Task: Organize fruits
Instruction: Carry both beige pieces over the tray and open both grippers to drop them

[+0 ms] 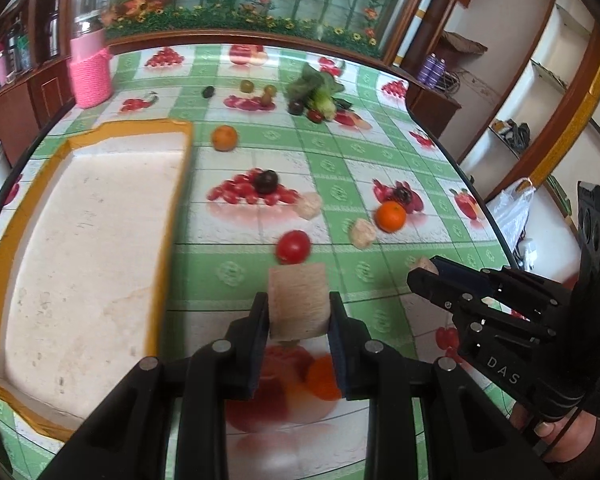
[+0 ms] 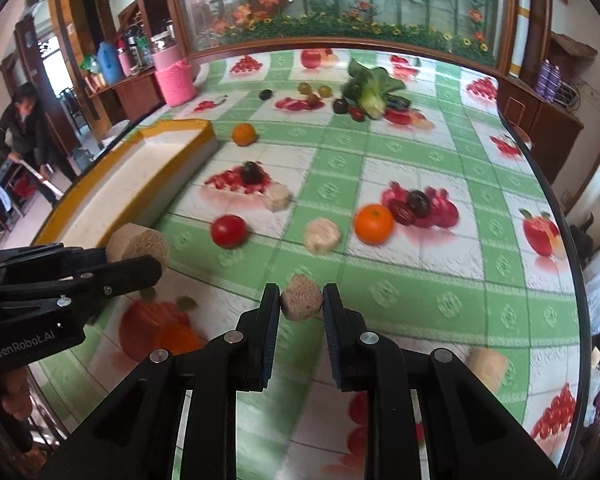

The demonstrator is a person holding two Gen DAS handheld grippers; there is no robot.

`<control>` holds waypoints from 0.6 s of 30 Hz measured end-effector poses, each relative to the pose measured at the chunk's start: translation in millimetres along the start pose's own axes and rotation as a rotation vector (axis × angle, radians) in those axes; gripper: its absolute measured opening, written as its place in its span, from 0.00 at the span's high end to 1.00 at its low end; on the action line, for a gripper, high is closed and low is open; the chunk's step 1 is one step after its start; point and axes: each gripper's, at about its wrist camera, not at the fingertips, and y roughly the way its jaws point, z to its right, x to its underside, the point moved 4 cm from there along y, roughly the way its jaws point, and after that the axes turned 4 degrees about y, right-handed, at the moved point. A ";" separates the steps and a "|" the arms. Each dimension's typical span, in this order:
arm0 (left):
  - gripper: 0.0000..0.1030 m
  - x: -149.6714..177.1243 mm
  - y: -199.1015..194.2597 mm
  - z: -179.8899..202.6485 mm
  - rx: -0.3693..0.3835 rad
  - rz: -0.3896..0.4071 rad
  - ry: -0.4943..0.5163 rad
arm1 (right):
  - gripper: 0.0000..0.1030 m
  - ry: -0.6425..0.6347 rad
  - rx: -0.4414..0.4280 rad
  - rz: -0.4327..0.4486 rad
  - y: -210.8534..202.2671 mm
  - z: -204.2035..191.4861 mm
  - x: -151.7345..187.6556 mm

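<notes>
My left gripper [image 1: 298, 304] is shut on a beige cylindrical chunk [image 1: 298, 280], held above the fruit-print tablecloth. My right gripper [image 2: 301, 294] is shut on a smaller beige chunk [image 2: 302, 300]. Each gripper shows in the other's view: the right gripper [image 1: 422, 276] at the right, the left gripper [image 2: 150, 266] at the left with its chunk [image 2: 138, 242]. Ahead lie a red tomato [image 1: 293, 247] [image 2: 229, 231], two oranges [image 1: 390, 216] [image 1: 224, 137], a dark plum [image 1: 266, 181] and loose beige chunks [image 1: 363, 232] [image 2: 279, 197]. A white foam tray [image 1: 88, 240] [image 2: 140, 172] with yellow taped edges sits at the left.
Leafy greens [image 1: 316, 88] with small dark and green fruits lie at the back of the table. A pink container [image 1: 90, 76] stands at the back left corner. Another beige chunk [image 2: 488, 368] lies near right. A person [image 2: 28, 132] stands beyond the table's left edge.
</notes>
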 end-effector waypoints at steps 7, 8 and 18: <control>0.70 -3.0 -11.7 -45.6 -0.064 0.021 -0.060 | 0.79 -0.064 -0.071 0.004 14.8 -47.2 -27.9; 0.70 -3.0 -12.9 -52.4 -0.073 0.023 -0.068 | 0.79 -0.074 -0.082 0.003 17.4 -54.9 -31.5; 0.70 4.3 -16.8 -112.0 -0.166 0.009 -0.132 | 0.79 -0.171 -0.171 -0.013 41.0 -124.5 -50.9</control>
